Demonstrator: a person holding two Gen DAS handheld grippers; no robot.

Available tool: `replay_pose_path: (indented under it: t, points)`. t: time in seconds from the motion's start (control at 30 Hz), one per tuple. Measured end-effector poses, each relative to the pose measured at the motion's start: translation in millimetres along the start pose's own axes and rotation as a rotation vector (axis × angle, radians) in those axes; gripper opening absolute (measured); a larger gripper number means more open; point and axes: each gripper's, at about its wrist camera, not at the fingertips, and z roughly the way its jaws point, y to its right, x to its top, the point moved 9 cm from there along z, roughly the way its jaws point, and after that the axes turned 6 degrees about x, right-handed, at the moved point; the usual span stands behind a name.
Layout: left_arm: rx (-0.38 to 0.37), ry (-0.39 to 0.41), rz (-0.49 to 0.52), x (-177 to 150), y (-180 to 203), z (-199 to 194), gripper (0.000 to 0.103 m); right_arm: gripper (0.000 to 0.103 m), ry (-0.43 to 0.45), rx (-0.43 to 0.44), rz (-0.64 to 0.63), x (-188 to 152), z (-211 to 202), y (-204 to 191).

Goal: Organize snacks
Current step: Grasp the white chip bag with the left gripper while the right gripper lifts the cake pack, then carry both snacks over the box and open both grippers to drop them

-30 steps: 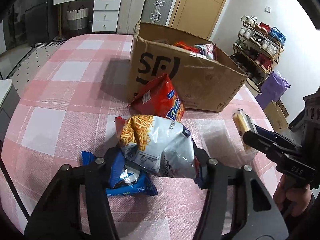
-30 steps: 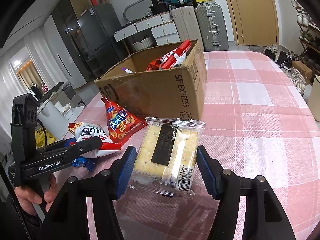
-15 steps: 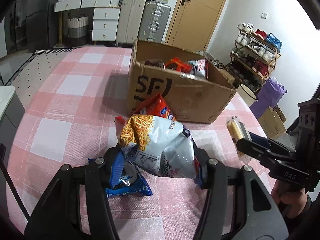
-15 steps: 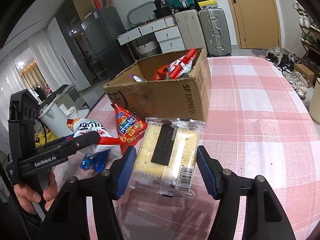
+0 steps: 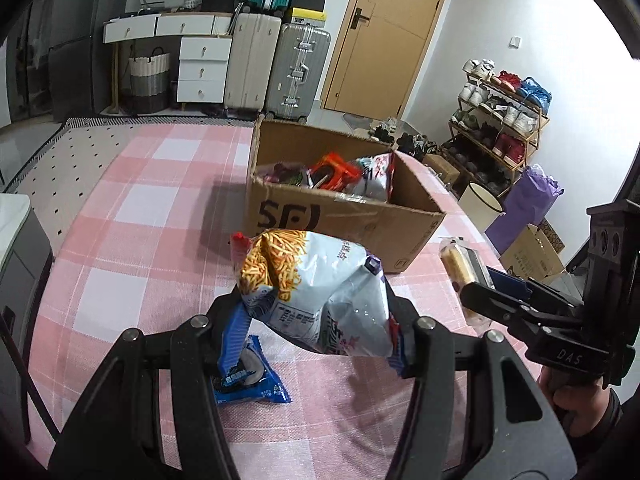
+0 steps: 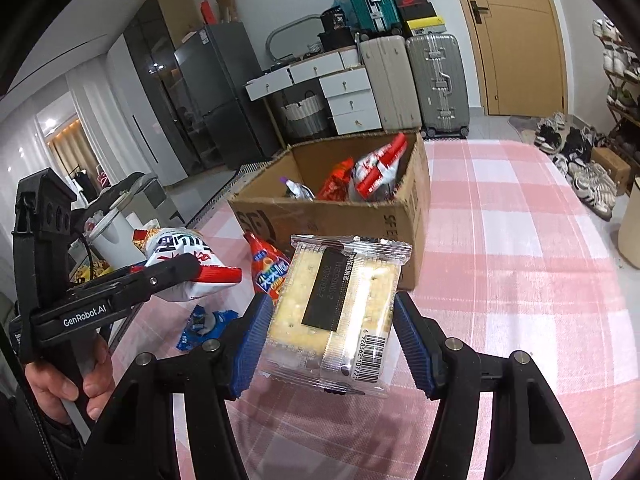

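My left gripper (image 5: 316,320) is shut on a white chip bag (image 5: 320,284) printed with fries and holds it above the table. Under it a blue cookie pack (image 5: 250,380) lies on the pink checked cloth. My right gripper (image 6: 332,336) is shut on a clear cracker pack (image 6: 336,308), also lifted. Ahead of both stands the open cardboard box (image 5: 344,220) with several snack bags inside. In the right wrist view a red snack bag (image 6: 268,276) leans at the box (image 6: 412,216) front, and the left gripper (image 6: 176,272) hangs left with the chip bag (image 6: 180,252).
The table (image 6: 520,240) runs wide to the right of the box. Past its far edge stand suitcases (image 5: 280,68) and white drawers (image 5: 202,68). A shoe rack (image 5: 504,120) and a purple bag (image 5: 532,200) sit off the right side.
Both grippers have risen with their packs still held. The box's inside shows more from above. In the left wrist view the red bag has slipped out of sight behind the chip bag.
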Motion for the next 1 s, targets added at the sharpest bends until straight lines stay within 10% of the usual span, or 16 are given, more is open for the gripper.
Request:
replay_pose_path:
  t: [1.0]
  points:
    - [0.032,0.109,0.097,100,28,-42,0.053,0.062,0.096,0.011,-0.156,120,-21,-35]
